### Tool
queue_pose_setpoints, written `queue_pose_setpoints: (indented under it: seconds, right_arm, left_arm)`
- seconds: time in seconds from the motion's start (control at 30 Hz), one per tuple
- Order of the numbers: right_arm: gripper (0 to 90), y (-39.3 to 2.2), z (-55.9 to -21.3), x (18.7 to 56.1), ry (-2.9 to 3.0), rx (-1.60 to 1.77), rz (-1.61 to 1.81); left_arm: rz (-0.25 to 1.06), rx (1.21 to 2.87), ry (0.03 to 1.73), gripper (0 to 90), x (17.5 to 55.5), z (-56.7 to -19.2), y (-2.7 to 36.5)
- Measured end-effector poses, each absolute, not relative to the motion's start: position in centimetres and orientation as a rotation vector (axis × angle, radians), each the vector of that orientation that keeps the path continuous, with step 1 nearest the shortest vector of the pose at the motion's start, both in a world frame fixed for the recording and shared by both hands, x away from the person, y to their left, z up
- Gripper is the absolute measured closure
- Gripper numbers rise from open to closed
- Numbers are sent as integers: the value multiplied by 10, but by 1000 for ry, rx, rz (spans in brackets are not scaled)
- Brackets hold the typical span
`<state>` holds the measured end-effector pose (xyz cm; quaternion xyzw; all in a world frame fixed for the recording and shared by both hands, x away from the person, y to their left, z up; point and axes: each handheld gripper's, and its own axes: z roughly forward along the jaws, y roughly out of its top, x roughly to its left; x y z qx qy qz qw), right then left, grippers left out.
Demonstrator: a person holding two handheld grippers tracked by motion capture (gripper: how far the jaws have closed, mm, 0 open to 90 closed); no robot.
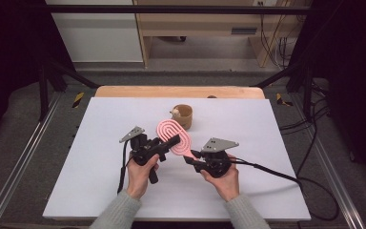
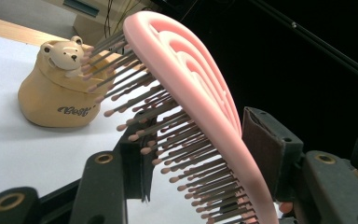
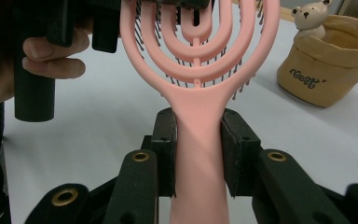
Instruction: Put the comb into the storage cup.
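The white-topped table (image 1: 100, 191) with a pale wooden far edge carries everything. Beyond both pairs of jaws stands a tan, soft-sided pot-shaped holder (image 2: 51, 100) with a small cream bear head (image 2: 65, 53) on its rim; dark script on its side seems to read "Best", though the letters are hard to make out. What lies inside the holder cannot be told.

The pink plastic hairbrush (image 1: 174, 136), its oval head made of open concentric loops with dark bristles tipped in pink, is held above the table between the two grippers. The right gripper (image 3: 198, 154) has its jaws clamped on the brush's handle, a pad pressing each side. The left gripper (image 2: 200, 163) has the brush head between its jaws: one pad lies against the smooth pink back, the other stands on the bristle side, and whether that pad presses the bristle tips cannot be told. The holder sits just behind the brush head, apart from it.
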<state>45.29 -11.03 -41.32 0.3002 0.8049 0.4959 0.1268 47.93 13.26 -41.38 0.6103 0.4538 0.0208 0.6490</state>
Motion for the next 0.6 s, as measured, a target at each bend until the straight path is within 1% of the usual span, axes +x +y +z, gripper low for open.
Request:
queue_pose_setpoints:
  seconds: [0.23, 0.6]
  right_arm:
    - [697, -110, -414, 453, 2345, 868, 1440]
    - [696, -110, -414, 453, 2338, 853, 1444]
  left_arm:
    - [38, 1377, 1049, 498, 479, -414, 132]
    - [23, 1349, 1065, 527, 477, -413, 132]
